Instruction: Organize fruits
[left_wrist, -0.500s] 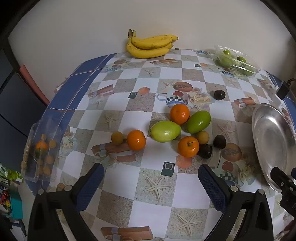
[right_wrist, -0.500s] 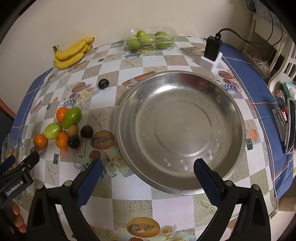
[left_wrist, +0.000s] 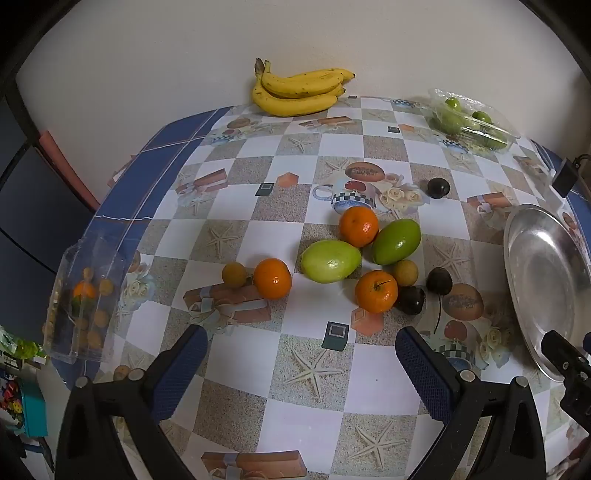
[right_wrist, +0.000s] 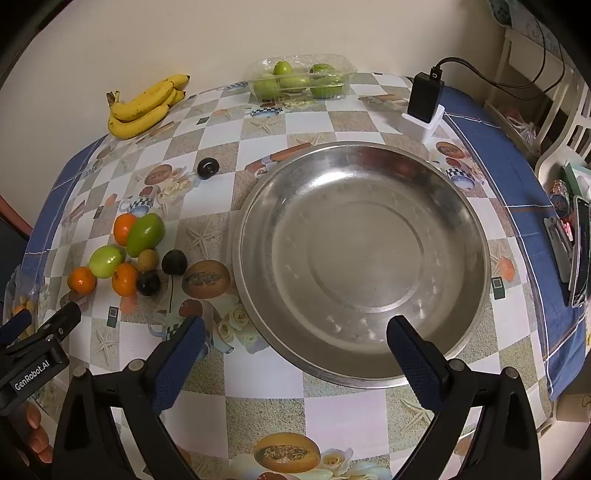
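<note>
A cluster of loose fruit lies mid-table: three oranges (left_wrist: 376, 291), two green mangoes (left_wrist: 330, 260), small yellow-brown fruits (left_wrist: 233, 274) and dark round fruits (left_wrist: 439, 281). One dark fruit (left_wrist: 438, 187) lies apart, farther back. A bunch of bananas (left_wrist: 299, 92) lies at the wall. My left gripper (left_wrist: 301, 356) is open and empty, in front of the cluster. My right gripper (right_wrist: 295, 349) is open and empty over the near rim of a large empty steel bowl (right_wrist: 443, 221). The cluster (right_wrist: 125, 251) lies left of the bowl.
A clear box of green fruit (right_wrist: 301, 81) stands at the back. A clear box of small fruit (left_wrist: 83, 302) sits at the table's left edge. A black charger on a white base (right_wrist: 424, 101) stands behind the bowl. Phones (right_wrist: 578, 251) lie at the right edge.
</note>
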